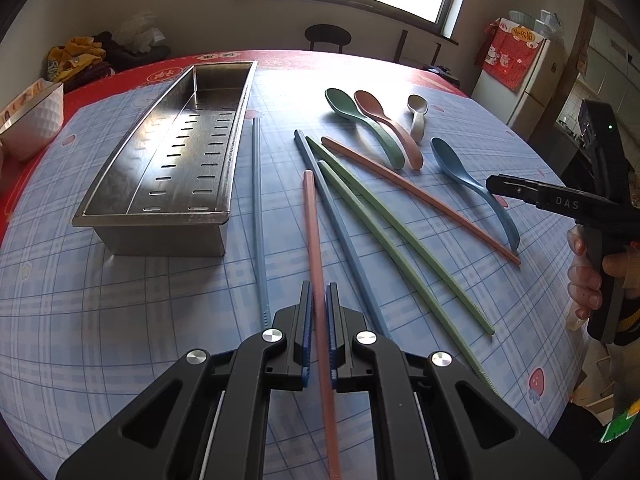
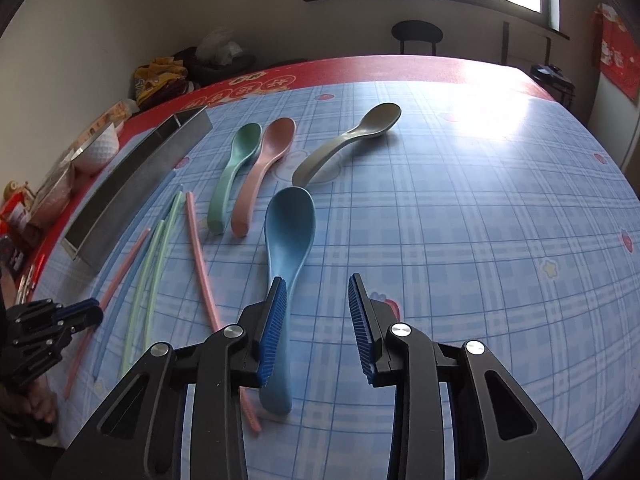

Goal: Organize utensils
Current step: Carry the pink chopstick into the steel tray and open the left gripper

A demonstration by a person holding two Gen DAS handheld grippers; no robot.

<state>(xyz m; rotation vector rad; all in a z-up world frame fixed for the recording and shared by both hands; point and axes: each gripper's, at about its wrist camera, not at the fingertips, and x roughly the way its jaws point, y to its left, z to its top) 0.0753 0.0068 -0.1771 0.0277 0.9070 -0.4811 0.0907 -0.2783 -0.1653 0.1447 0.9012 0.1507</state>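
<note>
My left gripper (image 1: 320, 294) is shut on a pink chopstick (image 1: 314, 232), which runs lengthwise between its pads. Blue, green and one more pink chopstick (image 1: 420, 196) lie fanned out beside it. The empty steel tray (image 1: 160, 236) stands to the left. My right gripper (image 2: 317, 280) is open low over the blue spoon (image 2: 290, 224); the spoon's handle lies against the left finger, while the right pad stands clear of it. Green (image 2: 236, 160), pink (image 2: 268, 152) and grey (image 2: 352, 136) spoons lie farther back.
A white bowl (image 1: 32, 120) sits at the table's left edge on the red border. Snack packets and clutter (image 2: 24, 208) line that side. A person's hand (image 1: 588, 280) holds the right gripper's handle near the table's right edge. A chair (image 1: 328, 36) stands behind the table.
</note>
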